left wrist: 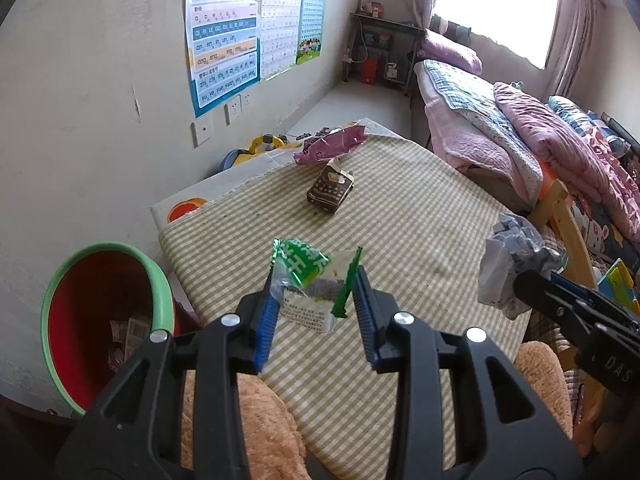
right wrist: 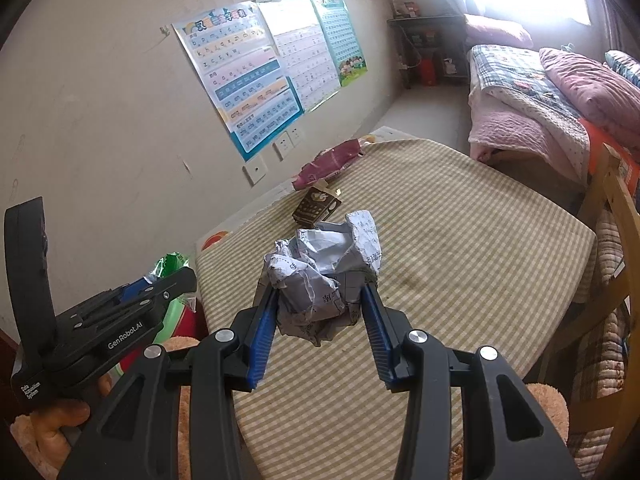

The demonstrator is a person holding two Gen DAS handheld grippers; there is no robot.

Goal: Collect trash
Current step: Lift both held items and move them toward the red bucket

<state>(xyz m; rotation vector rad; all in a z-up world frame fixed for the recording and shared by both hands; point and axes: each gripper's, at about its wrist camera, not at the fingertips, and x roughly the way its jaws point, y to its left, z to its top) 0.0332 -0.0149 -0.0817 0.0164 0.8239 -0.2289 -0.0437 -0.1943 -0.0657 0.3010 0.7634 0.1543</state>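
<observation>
Left wrist view: left hand-held gripper (left wrist: 316,300) clamps 1 green wrapper (left wrist: 306,280), lifted off the tabletop (left wrist: 420,220) near its bin-side edge, prob. for the 1 red bin (left wrist: 100,280) beside it. 1 brown carton (left wrist: 330,190) and 1 purple wrapper (left wrist: 330,144) lie twd far edge.

Right wrist view: right hand-held gripper (right wrist: 320,308) grips 1 crumpled paper ball (right wrist: 324,268), raised over tabletop mid, likely bin-bound too.

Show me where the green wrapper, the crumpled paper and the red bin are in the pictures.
green wrapper (left wrist: 306,268): left wrist view, on its green printed upper part.
crumpled paper (right wrist: 324,276): right wrist view, on the middle of the wad.
red bin (left wrist: 92,292): left wrist view, on its red inner wall.
</observation>
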